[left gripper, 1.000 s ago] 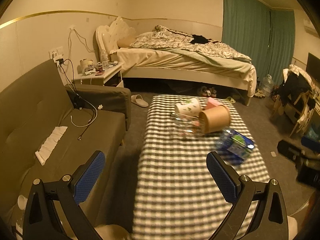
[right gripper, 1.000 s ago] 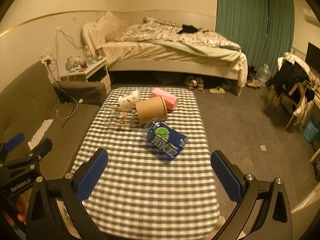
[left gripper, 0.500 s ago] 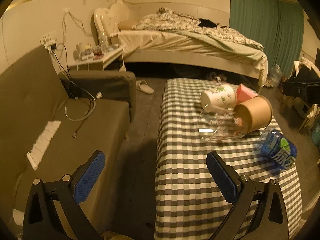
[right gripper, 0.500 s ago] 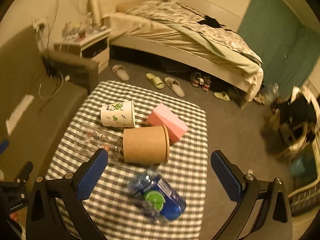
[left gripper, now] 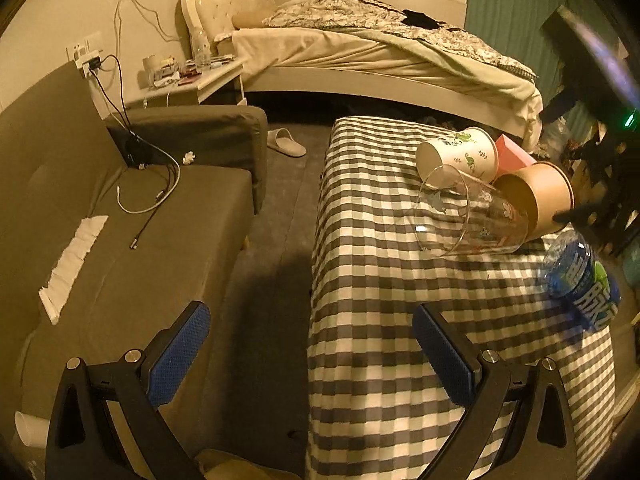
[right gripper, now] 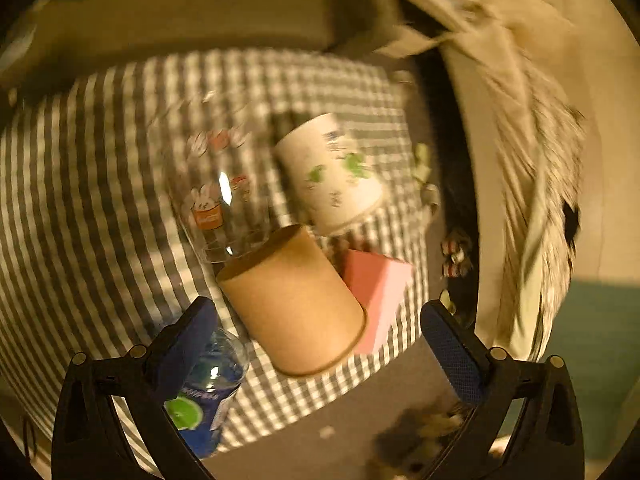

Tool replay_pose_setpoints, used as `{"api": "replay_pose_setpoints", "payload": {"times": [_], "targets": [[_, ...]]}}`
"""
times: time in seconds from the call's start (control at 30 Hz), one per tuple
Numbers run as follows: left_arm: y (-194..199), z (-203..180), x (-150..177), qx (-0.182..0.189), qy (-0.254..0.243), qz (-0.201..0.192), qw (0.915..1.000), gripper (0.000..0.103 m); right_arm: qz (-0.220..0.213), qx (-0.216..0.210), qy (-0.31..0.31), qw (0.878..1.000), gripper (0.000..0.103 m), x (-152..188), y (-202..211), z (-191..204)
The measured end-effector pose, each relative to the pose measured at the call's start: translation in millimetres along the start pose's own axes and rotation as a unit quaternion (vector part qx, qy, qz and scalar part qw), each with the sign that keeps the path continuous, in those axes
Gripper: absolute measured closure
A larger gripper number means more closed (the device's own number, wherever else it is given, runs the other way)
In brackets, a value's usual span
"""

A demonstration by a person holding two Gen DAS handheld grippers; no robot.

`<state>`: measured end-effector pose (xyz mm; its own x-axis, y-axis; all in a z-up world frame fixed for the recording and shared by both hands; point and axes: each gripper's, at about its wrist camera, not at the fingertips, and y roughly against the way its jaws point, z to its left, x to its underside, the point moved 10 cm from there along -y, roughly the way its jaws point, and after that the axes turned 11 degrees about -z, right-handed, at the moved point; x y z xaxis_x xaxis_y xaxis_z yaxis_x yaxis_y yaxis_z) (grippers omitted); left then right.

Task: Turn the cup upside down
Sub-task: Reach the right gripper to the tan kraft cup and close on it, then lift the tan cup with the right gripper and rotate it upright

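1. A bedroom with a bed (left gripper: 384,52), a sofa (left gripper: 132,208) and a low table with a checked cloth (left gripper: 384,300).
2. The brown paper cup (right gripper: 292,300) lies on its side on the cloth, touching a clear glass (left gripper: 468,216) and a pink box (right gripper: 376,292).
3. The right gripper (right gripper: 320,328) is wide open right above the brown cup, holding nothing.
4. The left gripper (left gripper: 312,344) is wide open too, near the table's front edge, far from the cup.
5. A white cup (right gripper: 332,172) and a blue bottle (left gripper: 580,280) lie nearby.

Matt brown paper cup (right gripper: 294,300) (glossy glass (left gripper: 468,216))
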<state>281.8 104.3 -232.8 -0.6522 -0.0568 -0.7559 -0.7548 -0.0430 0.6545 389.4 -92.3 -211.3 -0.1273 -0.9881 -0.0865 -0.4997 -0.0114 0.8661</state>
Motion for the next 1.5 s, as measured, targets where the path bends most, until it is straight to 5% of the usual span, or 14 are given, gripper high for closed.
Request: {"api": "replay_pose_setpoints", "payload": {"times": [0.27,0.33,0.53,0.87,1.07,1.3,1.5], "targets": [[-10,5,4,-0.014,-0.003,0.008,0.9999,0.0,0.081,-0.057,0.097,0.99,0.006,19,-63,34],[-11,5,6,-0.014,-0.004,0.01,0.9998,0.0,0.084,-0.06,0.097,0.99,0.017,22,-72,36],[-9,2,5,-0.016,-0.01,0.01,0.9998,0.0,0.066,-0.054,0.104,0.991,0.017,22,-74,34],[43,-9,-22,-0.008,-0.007,-0.03,0.9995,0.0,0.006,-0.011,0.065,0.998,0.018,2,29,20],[97,-11,-38,0.002,-0.002,-0.064,0.998,0.0,-0.061,-0.004,-0.073,0.995,0.018,-9,117,24],[154,-6,-30,0.006,-0.004,-0.081,0.9967,0.0,-0.057,-0.084,-0.272,0.957,0.018,13,177,90],[171,0,3,0.004,0.0,-0.063,0.998,0.0,0.038,-0.169,-0.416,0.893,0.018,54,144,192]]}}
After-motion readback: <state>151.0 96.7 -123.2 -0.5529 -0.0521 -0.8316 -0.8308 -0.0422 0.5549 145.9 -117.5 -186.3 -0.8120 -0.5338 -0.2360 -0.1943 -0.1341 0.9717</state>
